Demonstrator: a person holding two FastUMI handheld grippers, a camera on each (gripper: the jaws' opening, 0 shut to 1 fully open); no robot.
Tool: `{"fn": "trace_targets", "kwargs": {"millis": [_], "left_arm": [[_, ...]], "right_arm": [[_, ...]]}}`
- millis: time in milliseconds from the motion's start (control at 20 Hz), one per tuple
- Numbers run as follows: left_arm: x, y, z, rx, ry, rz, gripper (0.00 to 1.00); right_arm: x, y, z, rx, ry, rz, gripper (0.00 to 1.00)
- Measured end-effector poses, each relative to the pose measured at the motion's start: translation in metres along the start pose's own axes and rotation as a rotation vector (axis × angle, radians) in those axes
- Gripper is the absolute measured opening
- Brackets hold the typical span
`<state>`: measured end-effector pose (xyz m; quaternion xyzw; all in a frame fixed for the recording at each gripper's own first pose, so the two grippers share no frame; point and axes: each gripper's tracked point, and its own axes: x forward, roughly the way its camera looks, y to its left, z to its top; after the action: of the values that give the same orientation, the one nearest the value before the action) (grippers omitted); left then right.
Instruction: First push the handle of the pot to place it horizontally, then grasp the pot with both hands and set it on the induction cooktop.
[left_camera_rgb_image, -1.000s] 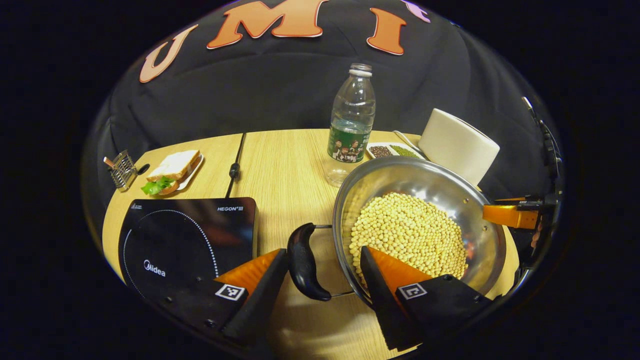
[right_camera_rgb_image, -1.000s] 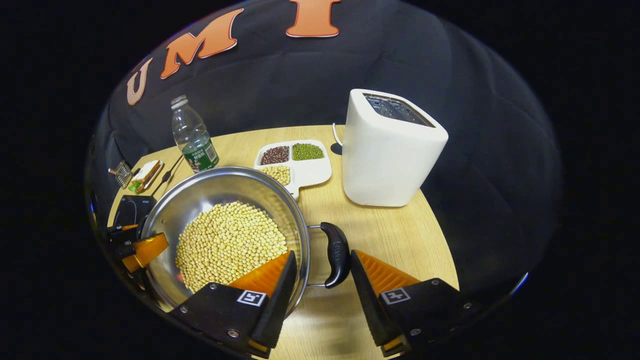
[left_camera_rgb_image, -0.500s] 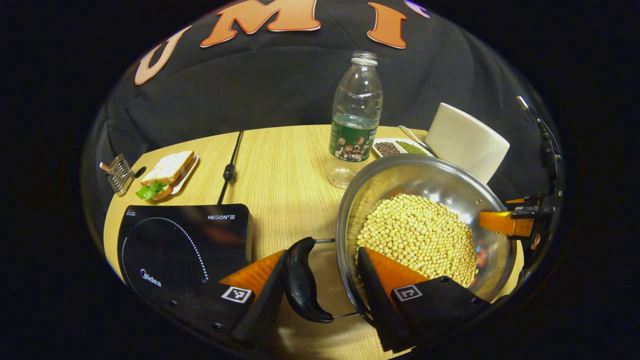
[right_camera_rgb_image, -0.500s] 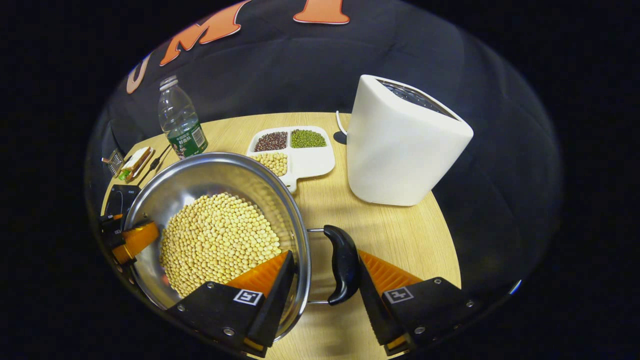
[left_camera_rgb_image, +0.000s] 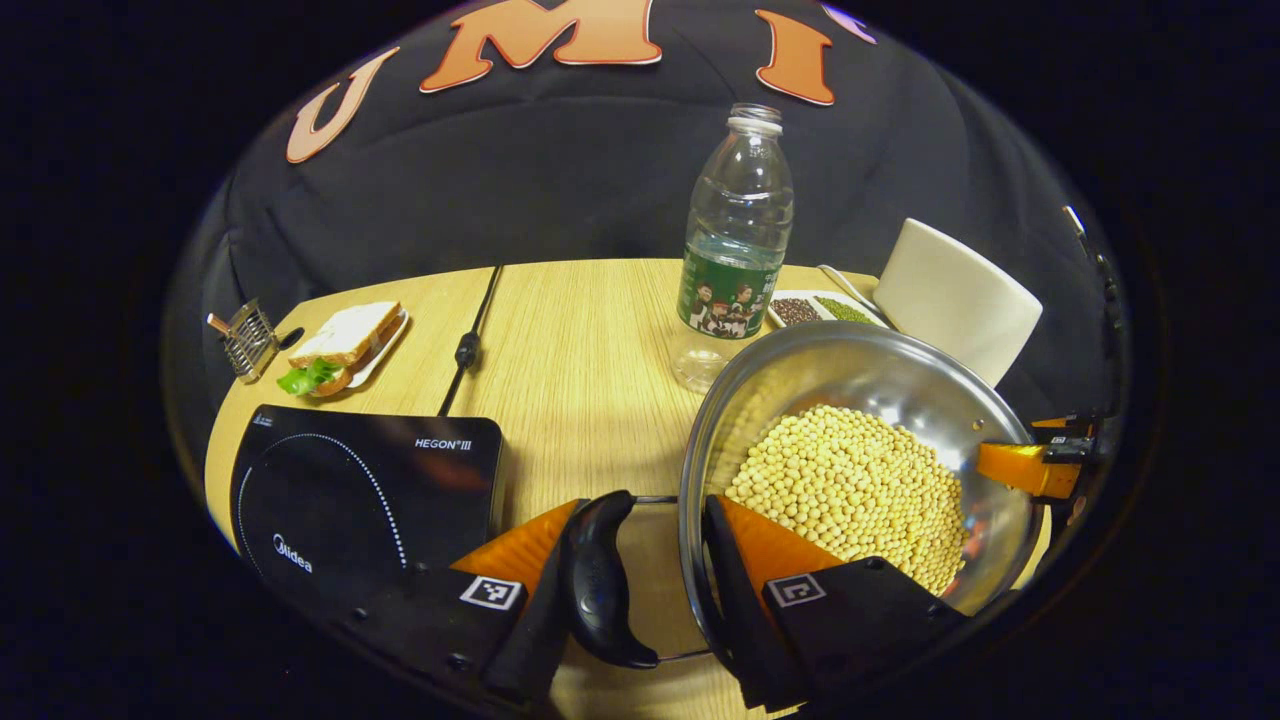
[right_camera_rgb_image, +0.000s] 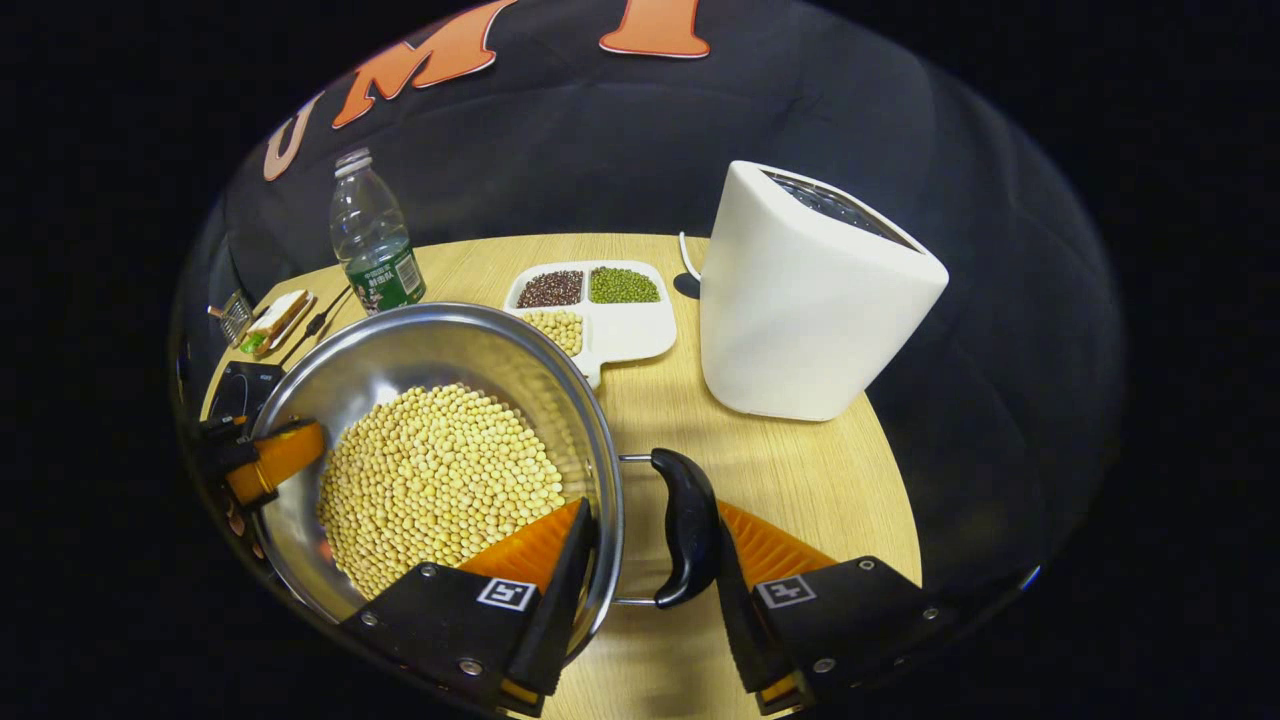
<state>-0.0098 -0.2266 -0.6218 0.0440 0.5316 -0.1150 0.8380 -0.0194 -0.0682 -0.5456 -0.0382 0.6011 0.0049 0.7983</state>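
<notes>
A steel pot (left_camera_rgb_image: 880, 370) full of soybeans stands at the right of the left gripper view. My left gripper (left_camera_rgb_image: 635, 590) straddles its black left handle (left_camera_rgb_image: 598, 580). One finger presses the handle's outer side and the other sits inside against the pot wall. In the right gripper view the pot (right_camera_rgb_image: 420, 350) fills the left. My right gripper (right_camera_rgb_image: 650, 570) holds the black right handle (right_camera_rgb_image: 688, 525) the same way, one finger inside the rim and one outside the handle. Both handles lie level. The black induction cooktop (left_camera_rgb_image: 360, 500) lies left of the pot.
Behind the pot stand a water bottle (left_camera_rgb_image: 735, 250), a white toaster (right_camera_rgb_image: 815, 290) and a divided tray of beans (right_camera_rgb_image: 630, 335). A sandwich plate (left_camera_rgb_image: 340, 345), a small metal rack (left_camera_rgb_image: 247, 340) and the cooktop's cable (left_camera_rgb_image: 470, 340) lie at the far left.
Both grippers have closed: a second ago each handle sat loose between wide fingers, now the outer fingers touch the handles and the inner fingers meet the pot wall.
</notes>
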Motion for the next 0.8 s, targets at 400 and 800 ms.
{"fn": "trace_targets", "kwargs": {"millis": [400,800], "left_arm": [[-0.016,0.008,0.011,-0.021,-0.049,0.007,0.70],[-0.060,0.028,0.029,-0.029,-0.106,0.014,0.69]], "right_arm": [[-0.025,0.006,0.010,-0.021,-0.066,-0.027,0.63],[-0.068,0.024,0.019,-0.005,-0.132,-0.016,0.63]]}}
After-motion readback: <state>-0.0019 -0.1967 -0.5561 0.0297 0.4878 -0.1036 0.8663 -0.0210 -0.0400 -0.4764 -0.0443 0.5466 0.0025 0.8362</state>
